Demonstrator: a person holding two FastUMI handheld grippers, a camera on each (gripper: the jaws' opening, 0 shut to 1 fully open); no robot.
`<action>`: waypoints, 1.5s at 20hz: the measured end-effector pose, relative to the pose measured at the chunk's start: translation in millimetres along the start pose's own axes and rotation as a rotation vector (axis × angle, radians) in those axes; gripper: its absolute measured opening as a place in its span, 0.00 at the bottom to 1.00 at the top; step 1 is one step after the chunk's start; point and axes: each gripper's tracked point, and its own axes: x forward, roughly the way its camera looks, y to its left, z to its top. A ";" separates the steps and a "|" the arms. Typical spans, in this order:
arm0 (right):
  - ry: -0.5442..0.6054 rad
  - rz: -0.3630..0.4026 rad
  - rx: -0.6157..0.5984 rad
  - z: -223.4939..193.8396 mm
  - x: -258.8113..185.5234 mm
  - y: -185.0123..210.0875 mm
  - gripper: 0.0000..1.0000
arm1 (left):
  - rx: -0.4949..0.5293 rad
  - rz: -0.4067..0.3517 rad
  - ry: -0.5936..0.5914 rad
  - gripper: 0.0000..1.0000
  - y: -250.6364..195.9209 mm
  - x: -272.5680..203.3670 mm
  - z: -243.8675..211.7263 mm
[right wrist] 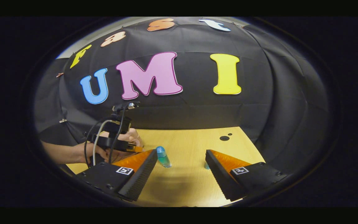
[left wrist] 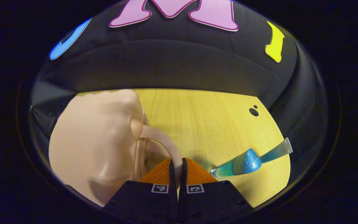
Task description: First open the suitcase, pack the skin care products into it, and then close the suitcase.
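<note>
In the left gripper view the left gripper (left wrist: 176, 174) pinches the handle (left wrist: 163, 143) of the closed pink suitcase (left wrist: 95, 146) (a blue-green tube (left wrist: 244, 163) lies nearby on the wooden table (left wrist: 204, 118)), while in the right gripper view the right gripper (right wrist: 180, 169) gapes wide, empty, over that table.

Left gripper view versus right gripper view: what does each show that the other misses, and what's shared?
Left gripper view: the pale peach hard-shell suitcase, with the left claw shut on its curved handle. Right gripper view: the open right claw, and a hand holding the other gripper. Shared: the light wooden table and the teal blue-capped bottle.
</note>
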 end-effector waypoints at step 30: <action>0.070 -0.073 -0.096 -41.2 -15.5 85.8 0.98 | 0.079 0.516 -0.071 0.07 558.5 -88.5 23.1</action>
